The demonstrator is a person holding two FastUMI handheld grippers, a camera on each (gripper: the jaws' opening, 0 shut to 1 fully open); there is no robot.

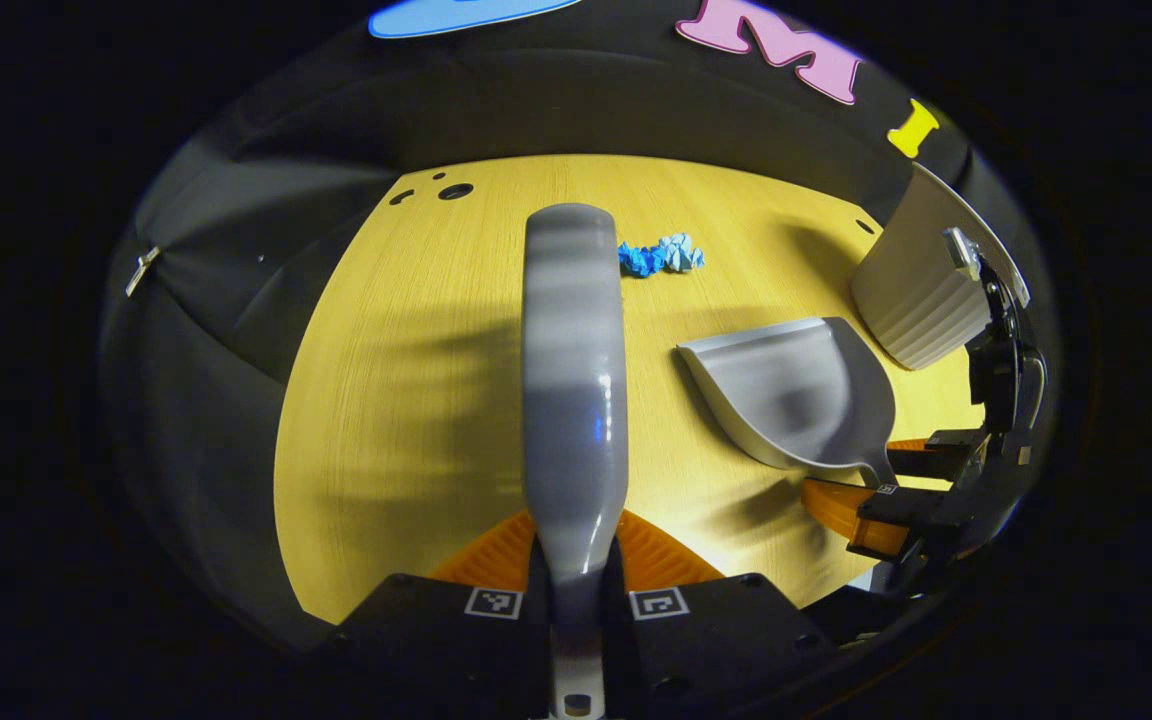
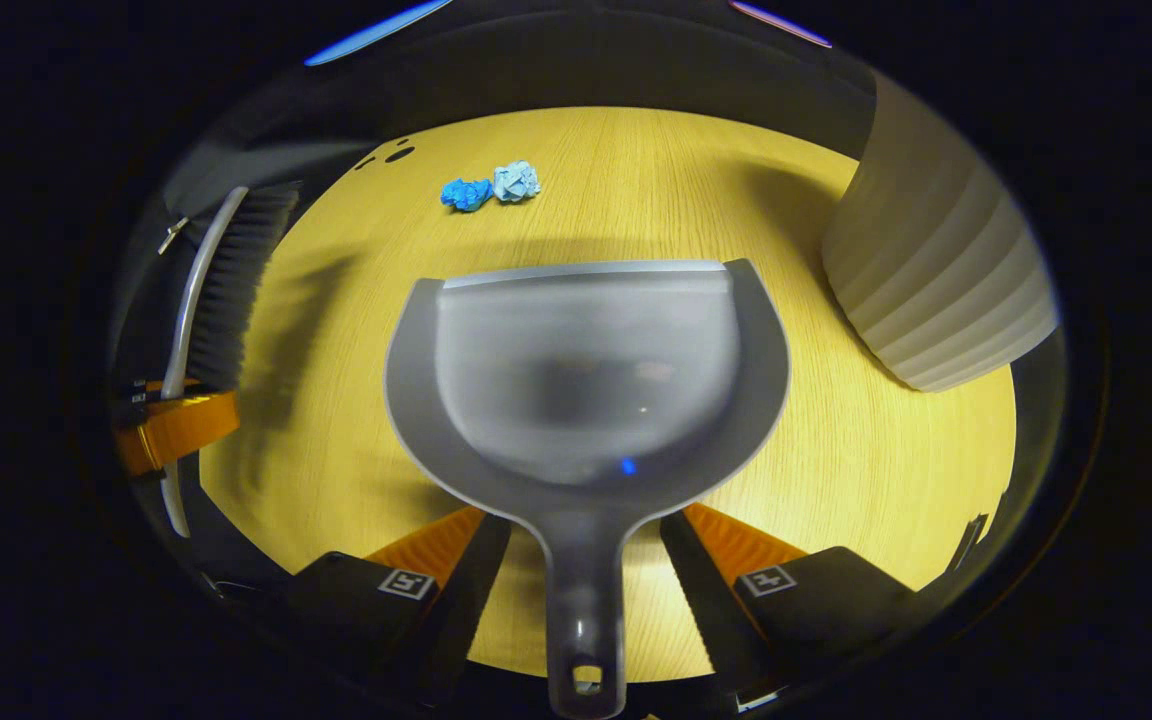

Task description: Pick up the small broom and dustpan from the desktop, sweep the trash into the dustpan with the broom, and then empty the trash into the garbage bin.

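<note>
Jaws of the left gripper (image 1: 576, 590) are closed on the broom (image 1: 574, 380) handle, its bristles facing down above the counter (image 1: 416, 400). Jaws of the right gripper (image 2: 586, 570) stand wide, apart from the dustpan (image 2: 586, 380) handle lying between them. Crumpled blue trash (image 2: 491, 187) sits beyond the pan, the ribbed bin (image 2: 936, 290) at right.

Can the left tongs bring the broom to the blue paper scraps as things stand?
Probably yes: the broom is clamped in the left tongs, and bare desk lies between it and the scraps.
</note>
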